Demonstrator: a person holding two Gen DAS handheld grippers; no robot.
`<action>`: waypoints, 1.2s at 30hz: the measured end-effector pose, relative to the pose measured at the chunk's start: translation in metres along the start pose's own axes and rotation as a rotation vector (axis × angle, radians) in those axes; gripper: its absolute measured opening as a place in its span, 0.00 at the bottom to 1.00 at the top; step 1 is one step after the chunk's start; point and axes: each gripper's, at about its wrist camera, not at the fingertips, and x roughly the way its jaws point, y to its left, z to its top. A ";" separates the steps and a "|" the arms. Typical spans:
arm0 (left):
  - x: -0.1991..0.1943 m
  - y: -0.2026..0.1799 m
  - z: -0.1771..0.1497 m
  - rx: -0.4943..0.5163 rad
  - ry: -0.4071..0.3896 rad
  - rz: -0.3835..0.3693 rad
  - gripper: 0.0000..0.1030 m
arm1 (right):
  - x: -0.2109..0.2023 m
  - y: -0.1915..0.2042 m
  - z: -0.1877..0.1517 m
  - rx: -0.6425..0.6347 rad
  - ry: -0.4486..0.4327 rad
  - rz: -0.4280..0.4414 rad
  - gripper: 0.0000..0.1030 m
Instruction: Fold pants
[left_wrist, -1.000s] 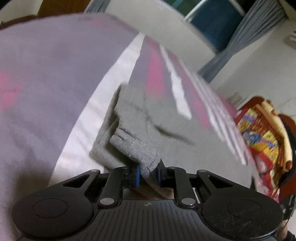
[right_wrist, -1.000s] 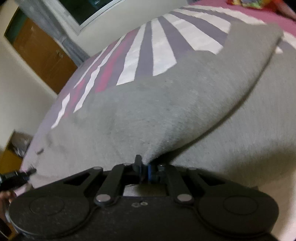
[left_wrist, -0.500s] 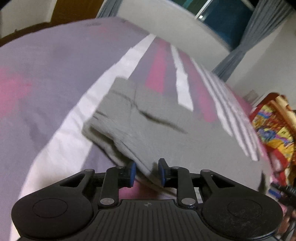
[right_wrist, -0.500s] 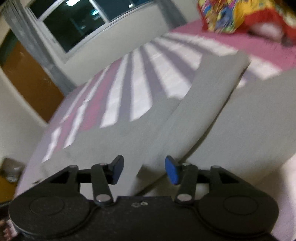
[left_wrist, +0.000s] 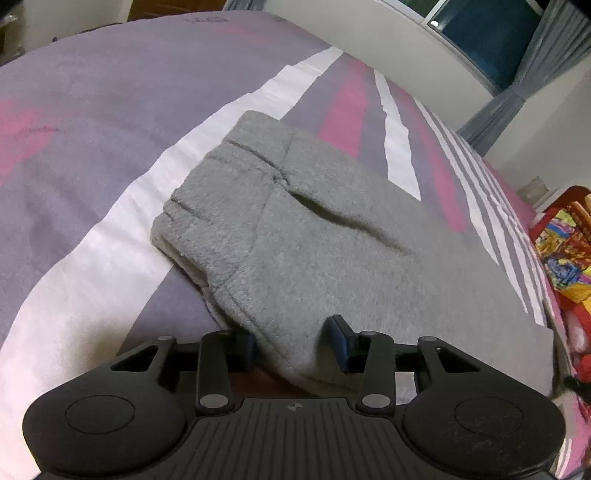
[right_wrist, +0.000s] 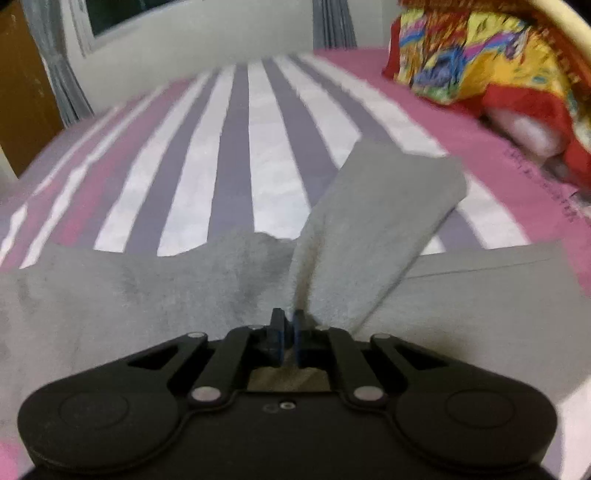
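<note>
Grey fleece pants (left_wrist: 332, 236) lie on the striped bed, their waistband end (left_wrist: 207, 206) toward the far left in the left wrist view. My left gripper (left_wrist: 295, 339) is open, its blue pads either side of the near hem, not closed on it. In the right wrist view my right gripper (right_wrist: 287, 334) is shut on a pinched fold of the grey pants (right_wrist: 373, 229). The fabric rises from the jaws as a lifted flap above the rest of the pants (right_wrist: 129, 295).
The bed cover (right_wrist: 236, 155) has white, purple and pink stripes. A colourful yellow and red pillow (right_wrist: 491, 59) lies at the far right. It shows in the left wrist view (left_wrist: 565, 251) too. A window (left_wrist: 484, 33), curtains and a wall stand beyond the bed.
My left gripper opened and let go of the hem, which now lies flat. My right gripper let go, opened, then shut again on a fold of the pants.
</note>
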 end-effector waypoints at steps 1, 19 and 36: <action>0.000 0.000 0.001 0.003 0.001 -0.003 0.40 | -0.016 -0.007 -0.011 0.007 -0.019 0.002 0.04; 0.005 -0.005 0.001 0.019 0.009 0.006 0.40 | 0.007 -0.036 -0.013 -0.139 0.028 -0.062 0.04; 0.009 -0.003 0.000 0.033 0.006 -0.008 0.40 | -0.046 -0.060 -0.028 -0.262 -0.087 -0.022 0.36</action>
